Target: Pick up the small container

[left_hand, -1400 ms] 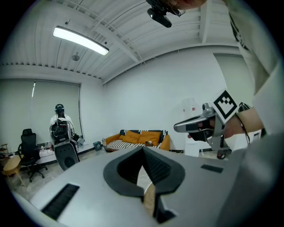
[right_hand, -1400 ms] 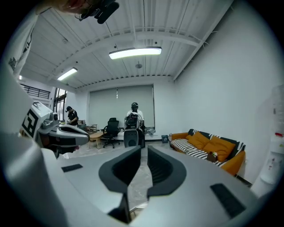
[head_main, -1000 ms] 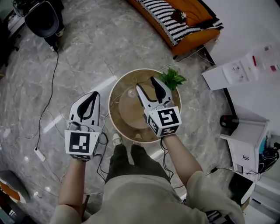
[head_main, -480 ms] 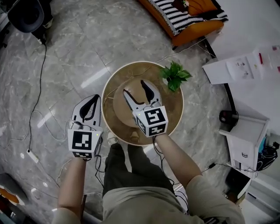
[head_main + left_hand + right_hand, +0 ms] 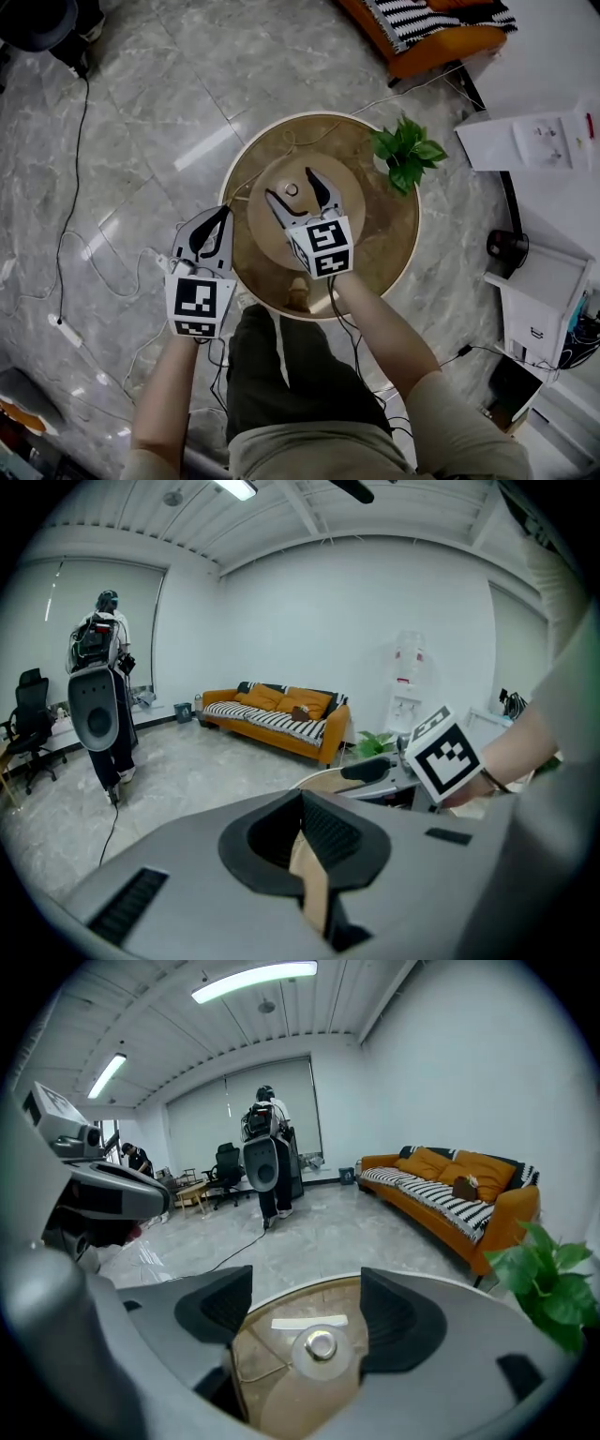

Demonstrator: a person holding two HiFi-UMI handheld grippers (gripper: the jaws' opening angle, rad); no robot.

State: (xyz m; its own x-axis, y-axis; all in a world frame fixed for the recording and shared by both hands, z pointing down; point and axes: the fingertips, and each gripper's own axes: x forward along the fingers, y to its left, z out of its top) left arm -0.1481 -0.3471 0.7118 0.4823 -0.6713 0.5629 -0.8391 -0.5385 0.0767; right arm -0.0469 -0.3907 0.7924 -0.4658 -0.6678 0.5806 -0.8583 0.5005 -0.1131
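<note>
The small container (image 5: pixel 292 190) is a pale translucent round pot with a shiny metal cap. It stands on the raised tan disc in the middle of the round table (image 5: pixel 375 253). My right gripper (image 5: pixel 291 186) reaches over the table with its jaws opening, one on each side of the container, and neither pad touches it. In the right gripper view the container (image 5: pixel 321 1349) sits low between the two dark pads of that gripper (image 5: pixel 309 1314). My left gripper (image 5: pixel 210 234) hangs shut at the table's left rim, holding nothing.
A green potted plant (image 5: pixel 408 155) stands at the table's right rim. An orange sofa with a striped cover (image 5: pixel 431 28) lies beyond. White furniture (image 5: pixel 539 300) is at the right. Cables (image 5: pixel 84 253) run over the marble floor. A person's legs are just below the table.
The right gripper has moved left and forward, so the container now sits between its jaws, and the jaws stand wider. The left gripper has come closer to the table edge.
</note>
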